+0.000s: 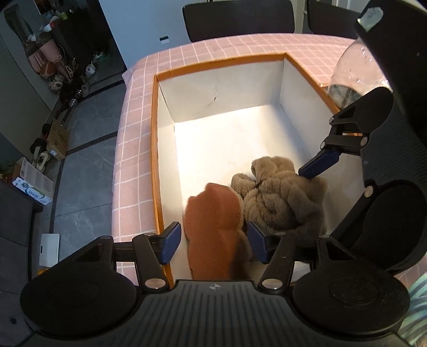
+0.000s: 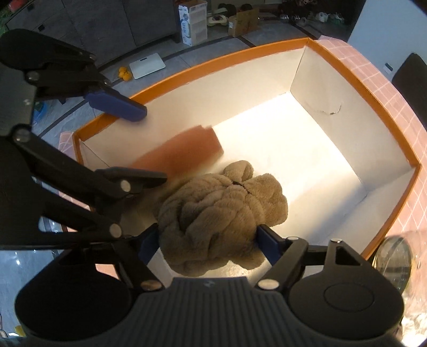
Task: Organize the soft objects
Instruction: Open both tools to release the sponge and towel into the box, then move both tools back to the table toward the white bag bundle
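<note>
Left wrist view. Left gripper [image 1: 214, 244]: blue-padded fingers [image 1: 170, 240] spread apart, one on each side of an orange-brown sponge-like pad [image 1: 213, 227]; the pad looks blurred, and contact with the fingers cannot be told. The pad sits inside the box [image 1: 154, 133], a white-lined container with an orange rim, at its near end. Tan plush bundle [image 1: 283, 200]: knotted, fluffy, lying on the box floor just beside the pad on its right, touching it. Right gripper [image 1: 317, 162]: enters from the right, one blue fingertip over the bundle's upper edge. Worktop [image 1: 138, 128]: covered with a pink checked cloth, carrying the box. Clear plastic bottle [image 1: 355, 74]: at the box's far right rim. Dark chair [image 1: 237, 18]: behind the worktop.

Right wrist view. Right gripper [image 2: 208, 240]: fingers [image 2: 269, 245] set around the tan plush bundle [image 2: 221, 213], pressing its two sides, clamped on it. The bundle is in the box [image 2: 360, 88], low over the white floor near the corner. Orange-brown pad [image 2: 184, 154]: blurred, just behind the bundle, against the near wall. Left gripper [image 2: 133, 144]: at left, fingers wide apart above and below the pad. Glass jar [image 2: 395, 261]: at lower right, outside the rim.
</note>
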Demonstrator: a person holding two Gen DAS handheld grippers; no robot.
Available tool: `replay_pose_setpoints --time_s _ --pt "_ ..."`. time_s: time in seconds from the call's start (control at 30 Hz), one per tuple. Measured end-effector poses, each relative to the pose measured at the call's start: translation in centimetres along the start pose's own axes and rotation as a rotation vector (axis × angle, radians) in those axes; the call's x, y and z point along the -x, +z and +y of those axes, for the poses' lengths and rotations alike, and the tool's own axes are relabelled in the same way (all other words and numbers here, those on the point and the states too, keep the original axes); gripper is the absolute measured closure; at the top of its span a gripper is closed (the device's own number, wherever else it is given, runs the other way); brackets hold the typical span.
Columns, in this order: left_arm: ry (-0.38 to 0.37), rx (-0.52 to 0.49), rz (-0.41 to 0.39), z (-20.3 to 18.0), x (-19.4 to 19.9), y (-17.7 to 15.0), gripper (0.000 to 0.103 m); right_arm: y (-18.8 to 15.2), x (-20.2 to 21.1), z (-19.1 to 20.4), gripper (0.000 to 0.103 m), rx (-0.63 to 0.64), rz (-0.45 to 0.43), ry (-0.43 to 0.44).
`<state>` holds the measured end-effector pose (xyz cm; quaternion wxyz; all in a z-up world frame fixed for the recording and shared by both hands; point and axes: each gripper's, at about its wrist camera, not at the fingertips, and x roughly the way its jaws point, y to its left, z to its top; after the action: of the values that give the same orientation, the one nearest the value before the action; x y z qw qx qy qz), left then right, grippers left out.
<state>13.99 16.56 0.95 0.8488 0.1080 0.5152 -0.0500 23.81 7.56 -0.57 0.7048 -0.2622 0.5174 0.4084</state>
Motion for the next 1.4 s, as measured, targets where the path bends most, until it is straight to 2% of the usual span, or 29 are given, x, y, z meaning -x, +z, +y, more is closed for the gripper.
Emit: replay_pose_setpoints --time_s 0.2,0.4,0.67,0.9,1.13,1.4 --pt "0.000 0.012 -0.053 0.0 1.6 0.1 0.035 -0.6 2.1 0.6 0.020 0.017 -0.060 -0.027" --pt "-0.027 0.009 -0.184 -1.3 4.9 -0.2 0.035 -3.0 6.0 1.1 0.020 0.033 -0.183 -0.077" --pt "-0.076 -0.034 -0.409 -5.9 8.7 -0.8 0.036 -9.4 11.4 0.5 0.019 0.021 -0.365 -0.199" --pt "-0.160 -0.100 -0.508 -11.1 8.7 0.2 0.036 -15.9 13.9 -2.7 0.019 -0.102 -0.452 -0.284" --pt "-0.276 -0.150 -0.499 -15.9 5.3 3.0 0.036 -21.7 13.8 -8.2 0.019 -0.283 -0.431 -0.349" --pt "-0.333 -0.162 -0.424 -20.4 -0.5 6.9 0.036 -26.5 11.3 -14.5 0.020 -0.458 -0.395 -0.376"
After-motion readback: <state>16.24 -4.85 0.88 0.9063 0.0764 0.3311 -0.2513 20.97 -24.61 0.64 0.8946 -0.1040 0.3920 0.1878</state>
